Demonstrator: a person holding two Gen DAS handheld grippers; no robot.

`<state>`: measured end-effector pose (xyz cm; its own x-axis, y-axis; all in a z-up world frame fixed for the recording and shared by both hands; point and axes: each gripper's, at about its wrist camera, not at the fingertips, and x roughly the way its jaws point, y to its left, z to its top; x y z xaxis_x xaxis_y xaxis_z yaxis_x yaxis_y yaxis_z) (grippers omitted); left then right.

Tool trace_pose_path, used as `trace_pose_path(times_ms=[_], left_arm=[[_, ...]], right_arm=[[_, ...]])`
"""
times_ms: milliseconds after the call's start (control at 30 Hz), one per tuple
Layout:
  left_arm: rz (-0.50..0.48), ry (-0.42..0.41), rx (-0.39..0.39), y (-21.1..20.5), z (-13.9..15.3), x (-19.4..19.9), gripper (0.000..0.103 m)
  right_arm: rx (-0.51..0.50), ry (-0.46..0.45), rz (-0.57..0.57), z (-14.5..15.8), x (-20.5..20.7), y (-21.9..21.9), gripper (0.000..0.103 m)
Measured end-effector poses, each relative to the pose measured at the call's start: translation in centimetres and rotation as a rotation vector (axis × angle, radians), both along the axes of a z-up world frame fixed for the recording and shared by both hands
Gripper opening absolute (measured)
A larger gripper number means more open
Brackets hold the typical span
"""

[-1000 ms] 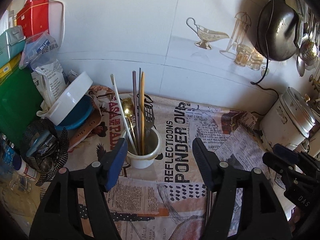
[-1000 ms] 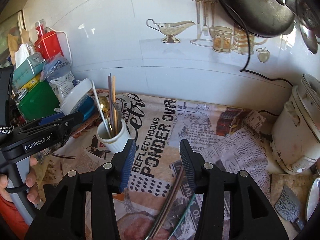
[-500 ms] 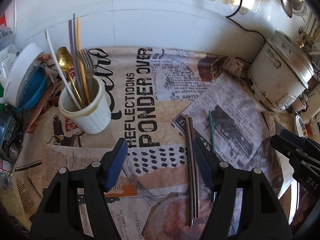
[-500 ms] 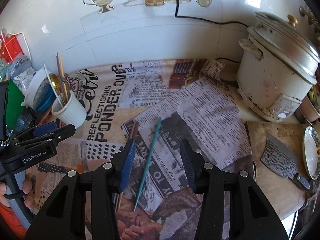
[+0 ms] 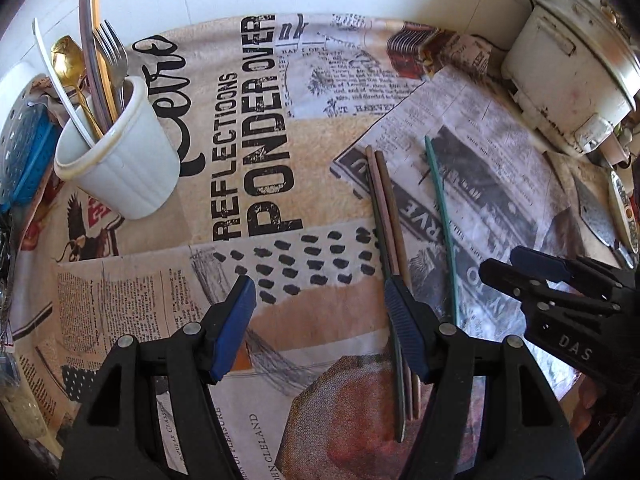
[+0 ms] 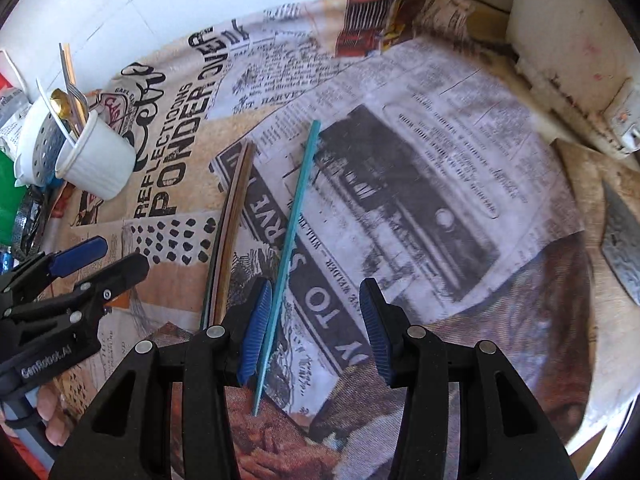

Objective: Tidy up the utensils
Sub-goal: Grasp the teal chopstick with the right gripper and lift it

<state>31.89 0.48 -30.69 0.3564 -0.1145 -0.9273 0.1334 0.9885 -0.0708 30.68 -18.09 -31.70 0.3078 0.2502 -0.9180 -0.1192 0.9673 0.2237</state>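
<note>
A white ribbed cup (image 5: 120,176) holds a gold spoon, a fork and several chopsticks at the left; it also shows in the right wrist view (image 6: 98,164). A pair of brown chopsticks (image 5: 386,216) (image 6: 232,216) lies on the printed cloth. A single green chopstick (image 5: 442,220) (image 6: 294,216) lies to its right. My left gripper (image 5: 320,320) is open above the cloth, its right finger over the brown pair. My right gripper (image 6: 314,320) is open, its left finger beside the green chopstick.
A white rice cooker (image 5: 572,60) stands at the back right against the tiled wall. A cleaver (image 6: 624,248) lies on a wooden board at the right. A blue and white perforated dish (image 5: 20,152) sits left of the cup.
Both grippers have dropped lower and closer to the cloth and tilted down. The loose chopsticks now lie right under the fingers. Both stay open.
</note>
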Motion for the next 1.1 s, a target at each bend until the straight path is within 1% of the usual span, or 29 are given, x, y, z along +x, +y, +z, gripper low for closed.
trace_pose_path(times_ms=[67, 133, 167, 267, 333, 467, 567, 733, 867, 900, 1100], left_arm=[[-0.003, 0.005, 0.008, 0.1, -0.4, -0.1, 0.066], [0.001, 0.009, 0.012, 0.4, -0.6, -0.1, 0.066], [0.003, 0.011, 0.011, 0.6, -0.8, 0.0, 0.066], [0.015, 0.024, -0.002, 1.0, -1.1, 0.0, 0.066], [0.019, 0.034, -0.012, 1.1, -1.4, 0.2, 0.066], [0.014, 0.056, -0.041, 1.1, -1.9, 0.6, 0.058], [-0.001, 0.075, -0.067, 0.6, -2.4, 0.9, 0.053], [-0.042, 0.112, -0.102, -0.8, -3.3, 1.4, 0.046], [-0.063, 0.137, -0.109, -1.9, -4.0, 1.7, 0.039], [-0.068, 0.142, -0.107, -2.1, -4.1, 1.7, 0.036], [-0.080, 0.121, -0.065, -3.0, -4.2, 1.8, 0.033]], right_arm=[[-0.005, 0.005, 0.013, -0.3, 0.4, 0.6, 0.039], [-0.009, 0.012, 0.030, -0.6, 1.0, 1.1, 0.033], [-0.008, 0.014, 0.039, -0.7, 1.3, 1.4, 0.031], [-0.020, 0.015, 0.061, -1.1, 2.0, 2.2, 0.025], [-0.017, 0.023, 0.070, -1.3, 2.4, 2.5, 0.019], [-0.026, 0.035, 0.072, -1.8, 3.1, 3.1, 0.015], [-0.029, 0.029, 0.074, -1.8, 3.3, 3.0, 0.010], [-0.027, 0.022, 0.087, -1.7, 3.4, 2.7, 0.007], [-0.023, 0.028, 0.094, -1.5, 3.3, 2.0, 0.006], [-0.024, 0.030, 0.095, -1.5, 3.3, 1.8, 0.006], [-0.029, 0.038, 0.107, -1.4, 2.8, 1.2, 0.006]])
